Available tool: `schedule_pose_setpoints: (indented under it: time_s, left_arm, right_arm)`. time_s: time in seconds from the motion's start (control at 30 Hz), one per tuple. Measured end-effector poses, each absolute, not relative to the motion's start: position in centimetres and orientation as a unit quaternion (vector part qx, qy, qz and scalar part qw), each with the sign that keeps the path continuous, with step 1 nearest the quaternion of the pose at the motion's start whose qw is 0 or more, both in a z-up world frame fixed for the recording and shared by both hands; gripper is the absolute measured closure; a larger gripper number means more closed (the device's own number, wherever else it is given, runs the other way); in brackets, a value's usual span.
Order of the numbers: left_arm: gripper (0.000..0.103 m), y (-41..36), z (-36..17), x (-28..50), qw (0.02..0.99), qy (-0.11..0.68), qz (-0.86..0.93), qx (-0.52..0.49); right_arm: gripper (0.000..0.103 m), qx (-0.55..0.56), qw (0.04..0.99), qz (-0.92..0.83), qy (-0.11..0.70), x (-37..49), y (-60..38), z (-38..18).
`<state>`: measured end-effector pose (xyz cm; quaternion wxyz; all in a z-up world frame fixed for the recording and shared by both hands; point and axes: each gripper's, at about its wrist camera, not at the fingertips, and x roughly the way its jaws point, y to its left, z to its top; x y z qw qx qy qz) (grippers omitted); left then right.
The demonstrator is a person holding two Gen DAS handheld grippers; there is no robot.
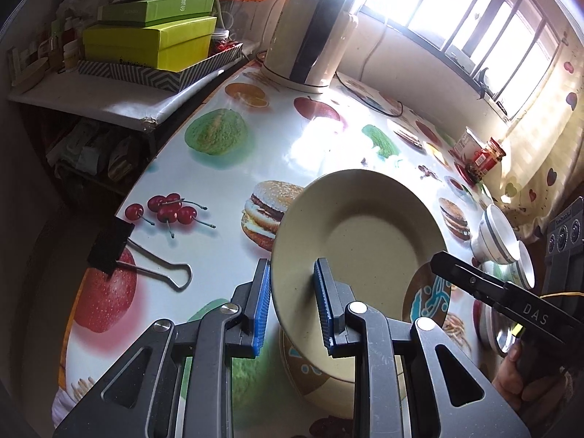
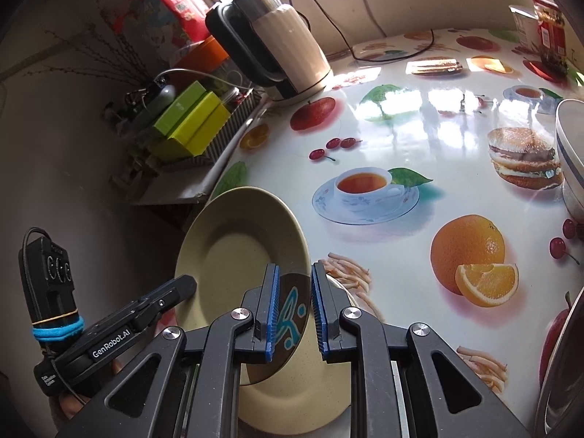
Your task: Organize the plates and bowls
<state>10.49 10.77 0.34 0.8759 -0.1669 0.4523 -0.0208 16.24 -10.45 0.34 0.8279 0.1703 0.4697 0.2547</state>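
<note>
A cream plate (image 1: 365, 233) with a brown patterned patch is held tilted above a second, similar plate (image 1: 328, 368) lying on the fruit-print table (image 1: 219, 182). My left gripper (image 1: 292, 303) straddles the tilted plate's near rim, its blue pads a little apart from it. My right gripper (image 2: 294, 314) straddles the opposite rim at the brown patch; it reaches in from the right in the left wrist view (image 1: 474, 281). The tilted plate (image 2: 233, 248) and the lower plate (image 2: 310, 394) show in the right wrist view. White bowls (image 1: 496, 237) with grey bands stand at the right.
A cream kettle (image 1: 310, 29) with its cord stands at the back. Green boxes (image 1: 153, 36) sit on a side shelf at the left. A black binder clip (image 1: 120, 252) lies on the table. Red jars (image 1: 485, 157) stand by the window. A metal bowl (image 2: 562, 372) is at the right.
</note>
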Motion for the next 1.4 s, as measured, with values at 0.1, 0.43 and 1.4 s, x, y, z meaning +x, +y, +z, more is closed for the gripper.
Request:
schedule_pose_setpoints:
  time_s: [0.1, 0.43, 1.4]
  left_arm:
    - [0.078, 10.4, 0.0, 10.0, 0.874, 0.456, -0.022, -0.166]
    - [0.078, 9.5, -1.0, 9.1, 0.868, 0.468, -0.026, -0.160]
    - [0.078, 8.5, -2.3, 8.6, 0.856, 0.494, -0.024, -0.148]
  right_arm:
    - [0.086, 0.174, 0.826, 0.252, 0.473, 15.7, -10.9, 0.1]
    - [0.086, 0.181, 0.821, 0.243, 0.484, 14.2, -12.1, -1.1]
    - [0.086, 0.174, 0.820, 0.229, 0.495, 12.7, -12.7, -2.3]
